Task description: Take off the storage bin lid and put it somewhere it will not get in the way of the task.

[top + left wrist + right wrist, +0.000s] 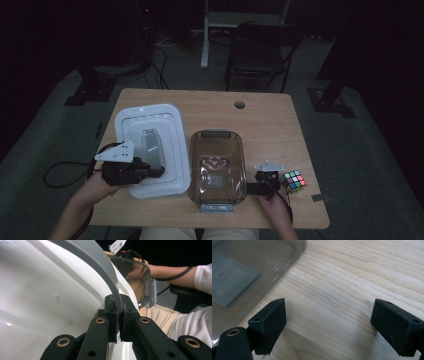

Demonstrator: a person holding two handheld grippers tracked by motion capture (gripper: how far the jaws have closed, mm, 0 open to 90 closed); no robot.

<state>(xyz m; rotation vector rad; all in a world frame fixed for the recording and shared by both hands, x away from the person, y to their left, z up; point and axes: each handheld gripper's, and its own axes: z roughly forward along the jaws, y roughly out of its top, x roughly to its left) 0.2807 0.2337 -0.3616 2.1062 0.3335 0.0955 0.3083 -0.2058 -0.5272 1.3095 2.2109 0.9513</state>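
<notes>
A white lid [150,120] lies flat on the left half of the table, with a grey strap handle [151,145] across its middle. My left gripper [157,172] reaches in from the lid's near left side. In the left gripper view its jaws [119,320] are shut on the grey handle [100,262], which arcs up over the white lid [45,290]. A clear brownish container [216,170] stands open to the right of the lid. My right gripper [255,187] rests low beside the container's near right corner. Its jaws [328,320] stand wide open over bare wood, with the container wall [242,270] at their left.
A Rubik's cube [293,181] sits on the wooden table [270,125] just right of the right gripper. A cable hole [239,105] is near the far edge. A folding chair [260,50] and stand legs are on the floor beyond the table.
</notes>
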